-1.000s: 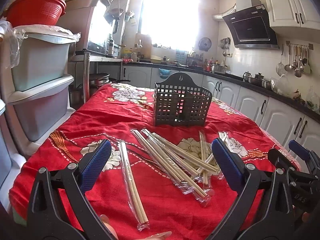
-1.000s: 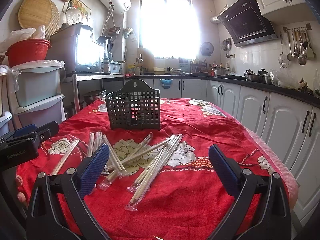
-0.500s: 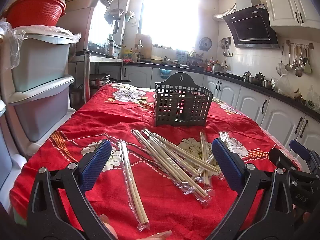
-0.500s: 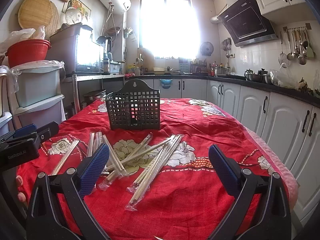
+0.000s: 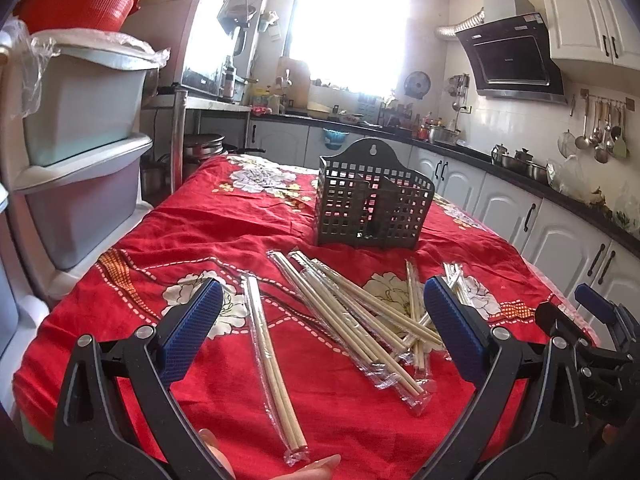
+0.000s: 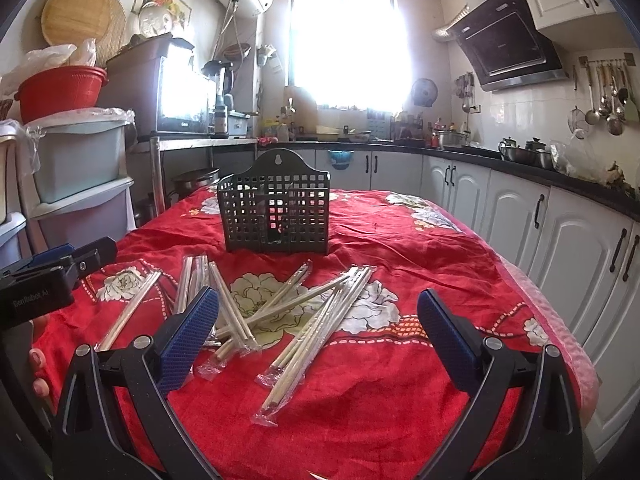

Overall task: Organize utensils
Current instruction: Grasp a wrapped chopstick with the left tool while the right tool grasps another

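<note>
A dark grid utensil basket (image 5: 373, 200) (image 6: 276, 210) stands upright on the red flowered tablecloth (image 5: 224, 232) (image 6: 400, 240). In front of it lie several pairs of plastic-wrapped wooden chopsticks in a loose pile (image 5: 360, 312) (image 6: 288, 308). One wrapped pair (image 5: 272, 360) lies apart to the left of the pile. My left gripper (image 5: 320, 328) is open above the near end of the pile, holding nothing. My right gripper (image 6: 316, 328) is open too, hovering over the near chopsticks. The left gripper shows at the left edge of the right wrist view (image 6: 52, 268).
Stacked plastic storage bins (image 5: 84, 152) with a red colander (image 5: 80, 0) on top stand left of the table. White kitchen cabinets (image 6: 560, 248) run along the right. The table's right edge (image 6: 560, 340) drops off close to the cabinets.
</note>
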`<state>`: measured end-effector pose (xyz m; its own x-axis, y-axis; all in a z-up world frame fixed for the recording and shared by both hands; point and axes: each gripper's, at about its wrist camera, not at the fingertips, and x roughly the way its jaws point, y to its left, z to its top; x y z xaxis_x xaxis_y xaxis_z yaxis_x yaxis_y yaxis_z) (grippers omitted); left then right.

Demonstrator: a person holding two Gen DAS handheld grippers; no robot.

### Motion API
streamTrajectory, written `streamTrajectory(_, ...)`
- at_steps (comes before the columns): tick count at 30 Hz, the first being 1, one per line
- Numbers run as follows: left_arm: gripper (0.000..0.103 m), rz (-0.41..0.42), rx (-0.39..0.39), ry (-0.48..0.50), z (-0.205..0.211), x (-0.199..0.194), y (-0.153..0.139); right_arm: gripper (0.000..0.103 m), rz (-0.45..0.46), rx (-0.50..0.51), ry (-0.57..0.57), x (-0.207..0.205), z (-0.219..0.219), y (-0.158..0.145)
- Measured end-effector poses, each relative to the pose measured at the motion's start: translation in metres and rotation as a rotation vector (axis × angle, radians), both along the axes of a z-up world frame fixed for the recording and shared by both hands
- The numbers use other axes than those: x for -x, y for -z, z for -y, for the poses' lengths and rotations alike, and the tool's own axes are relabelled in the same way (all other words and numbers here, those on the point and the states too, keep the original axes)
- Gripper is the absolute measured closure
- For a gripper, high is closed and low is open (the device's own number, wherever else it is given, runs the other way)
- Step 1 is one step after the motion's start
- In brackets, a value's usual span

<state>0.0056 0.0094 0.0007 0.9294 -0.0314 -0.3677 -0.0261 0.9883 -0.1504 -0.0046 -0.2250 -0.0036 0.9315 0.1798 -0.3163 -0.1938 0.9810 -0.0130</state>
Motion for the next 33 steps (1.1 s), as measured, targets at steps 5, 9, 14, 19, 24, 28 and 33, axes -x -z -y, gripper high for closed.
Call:
streamTrajectory(5,0.01,-0.03,0.028,-0.01,-0.012,-0.008,-0.001,0.006,-0.052,-0.014,-0.04,-0.013,-0.001,-0.002)
streamTrajectory(9,0.01,-0.054,0.051,-0.016,-0.023,-0.016,-0.002,0.006,-0.097,-0.009,-0.063,-0.026,-0.005,-0.003)
streamTrajectory(14,0.01,-0.068,0.086,0.01,-0.035,-0.028,-0.008,0.006,-0.157,-0.011,-0.103,-0.044,-0.012,-0.005)
streamTrajectory(19,0.01,-0.112,0.082,0.043,-0.038,-0.046,-0.013,0.006,-0.25,-0.035,-0.128,-0.063,-0.017,-0.003)
streamTrajectory(24,0.01,-0.156,0.087,0.066,-0.041,-0.067,-0.014,0.006,-0.333,-0.045,-0.124,-0.083,-0.018,0.002)
streamTrajectory(28,0.01,-0.2,0.105,0.094,-0.045,-0.088,-0.014,0.006,-0.386,-0.061,-0.12,-0.097,-0.019,0.003)
streamTrajectory(33,0.014,-0.31,0.13,0.095,-0.055,-0.116,-0.004,0.026,-0.494,-0.098,-0.111,-0.12,-0.018,0.012)
